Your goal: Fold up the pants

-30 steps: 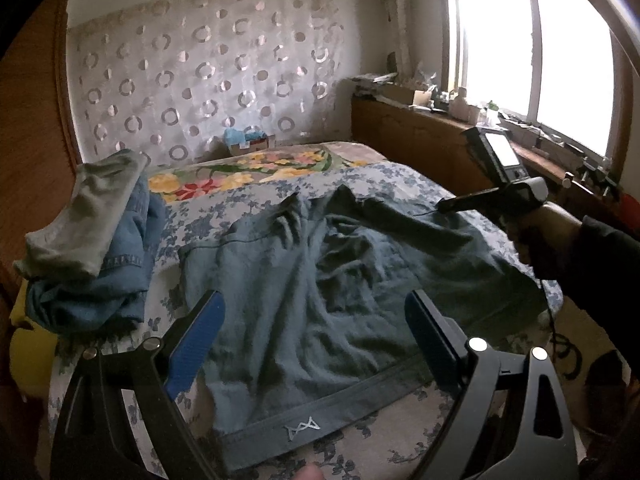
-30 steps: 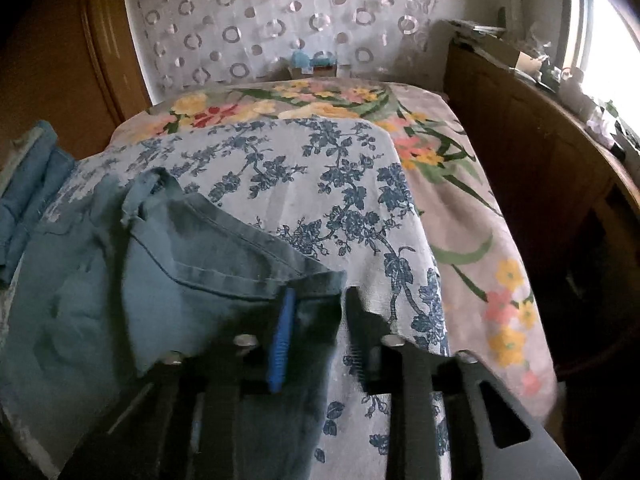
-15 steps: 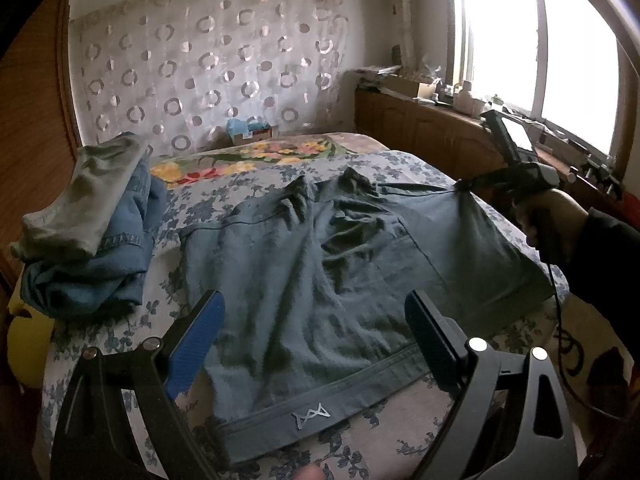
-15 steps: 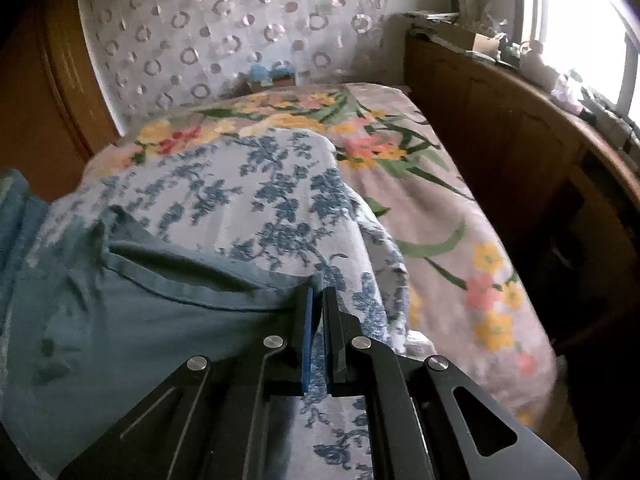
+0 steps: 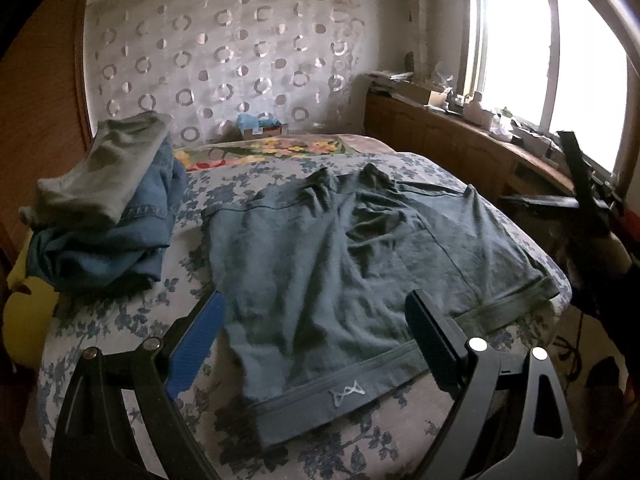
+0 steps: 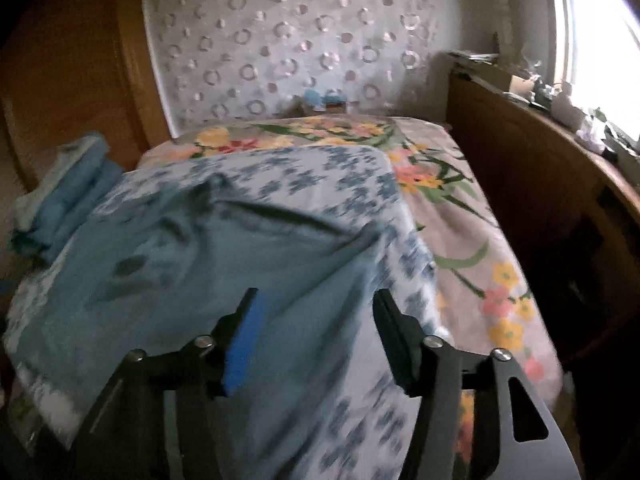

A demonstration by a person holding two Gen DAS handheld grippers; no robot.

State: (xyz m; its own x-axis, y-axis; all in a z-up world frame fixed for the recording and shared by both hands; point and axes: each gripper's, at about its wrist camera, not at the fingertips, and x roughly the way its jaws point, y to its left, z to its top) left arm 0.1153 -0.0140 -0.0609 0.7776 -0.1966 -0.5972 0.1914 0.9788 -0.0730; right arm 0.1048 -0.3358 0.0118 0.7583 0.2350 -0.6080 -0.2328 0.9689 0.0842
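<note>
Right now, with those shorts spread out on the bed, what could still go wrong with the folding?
1. The shorts are still creased around the middle; folding now could trap those wrinkles.
2. Their right edge lies at the corner of the bed, so a tug might slide them off.
3. The right tongs have just been opening and hold nothing, so that side lies loose and could shift.

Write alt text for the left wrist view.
Dark teal pants lie spread, wrinkled, on a bed with a blue-flowered sheet, waistband nearest the open left gripper. Folded clothes are stacked at left; the right gripper is at right, beside a bright window.
</note>
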